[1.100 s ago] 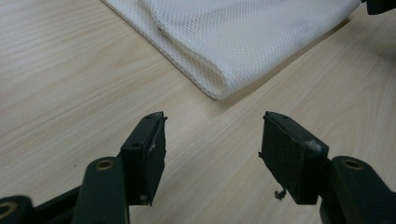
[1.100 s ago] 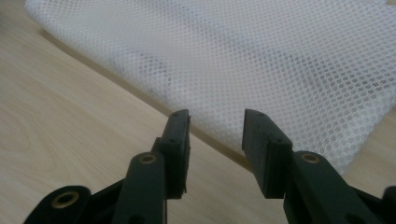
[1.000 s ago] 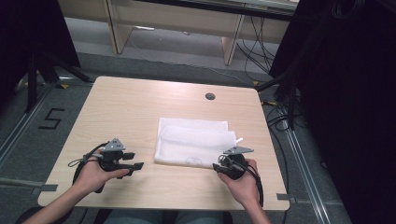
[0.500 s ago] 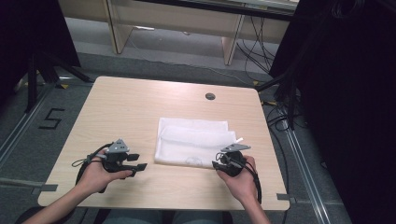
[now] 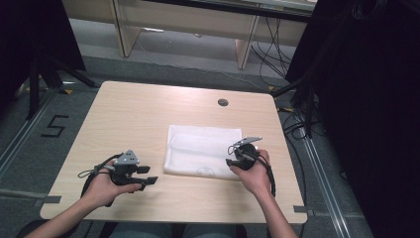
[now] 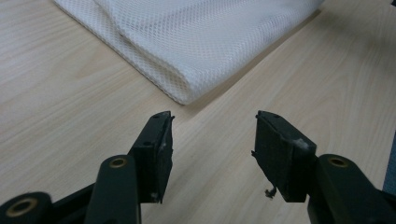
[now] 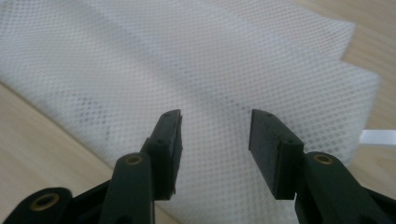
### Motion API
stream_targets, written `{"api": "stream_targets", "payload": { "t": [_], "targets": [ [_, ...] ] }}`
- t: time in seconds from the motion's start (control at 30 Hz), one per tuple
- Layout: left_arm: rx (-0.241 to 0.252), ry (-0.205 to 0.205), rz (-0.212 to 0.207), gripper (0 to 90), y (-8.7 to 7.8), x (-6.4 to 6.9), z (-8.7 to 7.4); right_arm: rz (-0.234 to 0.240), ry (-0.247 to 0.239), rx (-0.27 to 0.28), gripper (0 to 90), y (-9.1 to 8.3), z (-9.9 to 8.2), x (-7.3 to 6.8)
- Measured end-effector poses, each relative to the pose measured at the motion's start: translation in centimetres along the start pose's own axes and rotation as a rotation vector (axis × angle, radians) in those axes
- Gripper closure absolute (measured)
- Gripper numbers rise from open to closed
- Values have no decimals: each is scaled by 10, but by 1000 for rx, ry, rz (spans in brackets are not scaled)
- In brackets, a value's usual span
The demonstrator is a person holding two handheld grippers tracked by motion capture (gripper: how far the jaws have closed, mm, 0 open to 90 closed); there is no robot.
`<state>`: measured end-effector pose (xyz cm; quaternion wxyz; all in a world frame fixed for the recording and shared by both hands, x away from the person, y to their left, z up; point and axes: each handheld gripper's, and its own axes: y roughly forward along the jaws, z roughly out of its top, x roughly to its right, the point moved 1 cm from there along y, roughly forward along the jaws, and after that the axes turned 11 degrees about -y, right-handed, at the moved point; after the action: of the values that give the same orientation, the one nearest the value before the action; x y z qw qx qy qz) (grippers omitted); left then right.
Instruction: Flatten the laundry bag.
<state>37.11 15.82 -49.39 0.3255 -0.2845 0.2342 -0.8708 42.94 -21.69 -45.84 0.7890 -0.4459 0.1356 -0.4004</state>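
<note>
Both jaws apart — right gripper (image 5: pixel 233 156) just opened, shifted over mesh cloth (image 5: pixel 203 150)

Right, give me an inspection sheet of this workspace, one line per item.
Surface: light wooden table, with a round dark grommet near its far edge.
Job's things: folded white mesh cloth, lying flat.
Clutter: nothing seen.
Grippers: left hand-held gripper open, over bare wood short of the cloth; right hand-held gripper jaws have just been opening, above the cloth, nothing pinched.
Cables: black cable looping by the left hand.
Surroundings: grey floor marked with a black 5; black curtain at the right.
</note>
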Motion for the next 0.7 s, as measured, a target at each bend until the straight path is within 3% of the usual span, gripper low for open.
{"api": "stream_targets", "payload": {
  "t": [0.13, 0.3, 0.33, 0.5, 0.53, 0.63, 0.7],
  "targets": [
    [2, -26, -7, 479, 5, -3, 5, -33, 10, 12, 541, 0, 5, 10],
    [11, -26, 6, 491, 16, -5, 21, -90, 74, -4, 535, -2, 6, 27],
    [6, -7, 9, 491, 18, -6, 24, -100, 80, -7, 534, -2, 6, 29],
    [8, -15, 16, 492, 30, -5, 35, -115, 116, -25, 526, 2, 1, 39],
    [9, -12, 12, 492, 32, -4, 37, -113, 113, -37, 521, 4, -1, 44],
    [-2, 52, 22, 501, 38, 1, 43, -120, 161, -35, 502, 8, -2, 51],
    [0, 52, 16, 501, 40, 4, 43, -118, 170, -41, 486, 9, -1, 54]
  ]
}}
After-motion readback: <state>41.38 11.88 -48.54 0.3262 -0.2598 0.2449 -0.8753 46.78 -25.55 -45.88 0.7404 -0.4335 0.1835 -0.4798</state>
